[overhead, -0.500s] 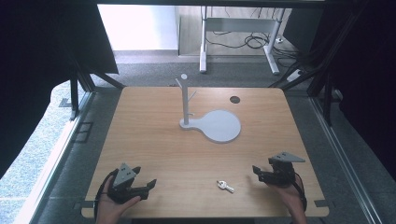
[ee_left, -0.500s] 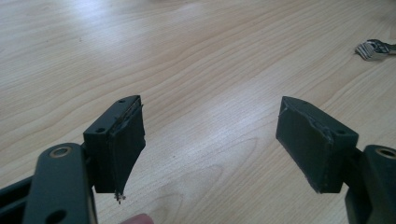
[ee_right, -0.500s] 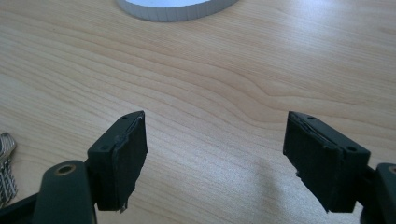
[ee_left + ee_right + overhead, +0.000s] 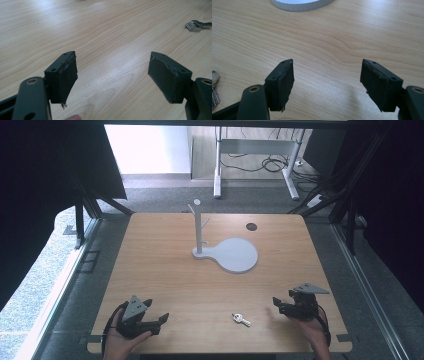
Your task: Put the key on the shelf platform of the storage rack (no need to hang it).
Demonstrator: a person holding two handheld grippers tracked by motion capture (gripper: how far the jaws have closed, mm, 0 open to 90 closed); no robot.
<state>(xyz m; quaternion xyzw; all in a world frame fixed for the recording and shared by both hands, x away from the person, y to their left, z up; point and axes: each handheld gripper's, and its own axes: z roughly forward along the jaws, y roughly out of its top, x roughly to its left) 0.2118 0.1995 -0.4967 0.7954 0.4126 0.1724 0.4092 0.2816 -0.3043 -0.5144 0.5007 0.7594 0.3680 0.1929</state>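
Observation:
A small silver key (image 4: 241,319) lies on the wooden table near its front edge, between the two grippers. My left gripper (image 4: 160,323) rests at the front left, held in a hand, jaws open and pointing right toward the key. The left gripper view has the open gripper (image 4: 112,75) with bare wood between its jaws and the key (image 4: 197,25) far off at the upper right. My right gripper (image 4: 278,306) sits at the front right, open, jaws pointing left. In the right gripper view the gripper (image 4: 327,82) holds nothing, and the key (image 4: 214,90) lies at the left edge.
A white stand (image 4: 198,227) with short pegs rises from a white base with a round plate (image 4: 235,254) at the table's middle back; its rim (image 4: 302,4) is ahead of the right gripper. A dark round hole (image 4: 251,226) marks the tabletop behind it.

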